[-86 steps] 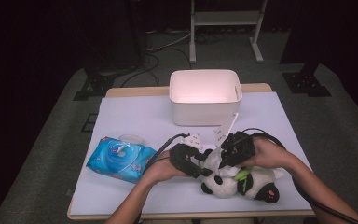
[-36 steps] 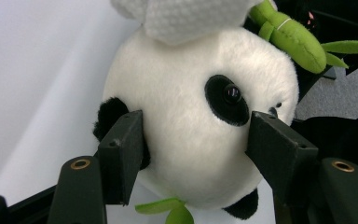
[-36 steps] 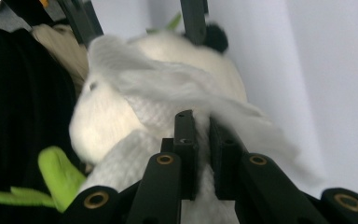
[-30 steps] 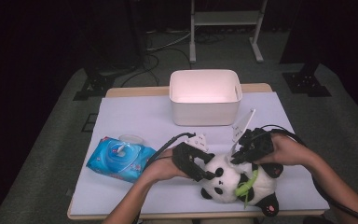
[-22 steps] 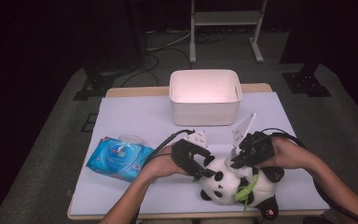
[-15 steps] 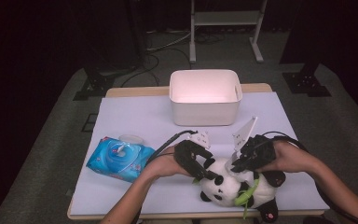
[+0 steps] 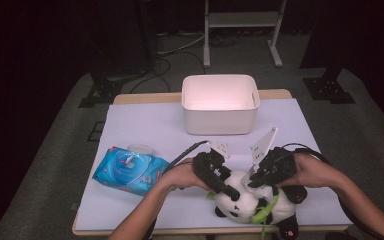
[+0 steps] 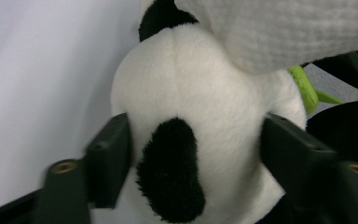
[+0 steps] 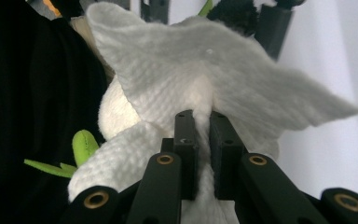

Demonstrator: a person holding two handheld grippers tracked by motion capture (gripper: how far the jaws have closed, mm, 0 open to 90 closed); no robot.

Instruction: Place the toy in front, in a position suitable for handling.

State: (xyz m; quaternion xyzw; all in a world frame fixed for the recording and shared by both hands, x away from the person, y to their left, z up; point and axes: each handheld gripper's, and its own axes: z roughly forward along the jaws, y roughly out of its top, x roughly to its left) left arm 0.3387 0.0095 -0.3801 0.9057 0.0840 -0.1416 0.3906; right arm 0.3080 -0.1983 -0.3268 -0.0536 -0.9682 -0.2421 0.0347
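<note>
Item: plush panda (image 7: 252,202), lying on the bench (image 7: 150,125) at its near edge, directly under both of my tools; wiping job in progress.

Left hand-held gripper (image 8: 196,154): jaws set on either side of the panda's white head, one against each cheek, steadying it. They have just been closing in on it, with the head between them.

Right hand-held gripper (image 9: 198,121): jaws pressed together, pinching a white wet wipe (image 9: 205,79) at its middle. The wipe fans out beyond the jaw tips and lies over the panda's white fur.

Progress, as I judge it: wipe fetched and gripped, toy braced, cloth on the fur. Rubbing over the head and body is left, then disposal of the wipe.

Surroundings: blue wipes pack (image 7: 130,170), well to the left of my left tool, lid standing open. White bin (image 7: 220,102), ahead of both tools, appears empty; probably where the used wipe goes.

Obstructions: the panda's green scarf (image 9: 81,147) hangs just left of my right jaws and could snag the cloth. My two tools work close together over the head.
</note>
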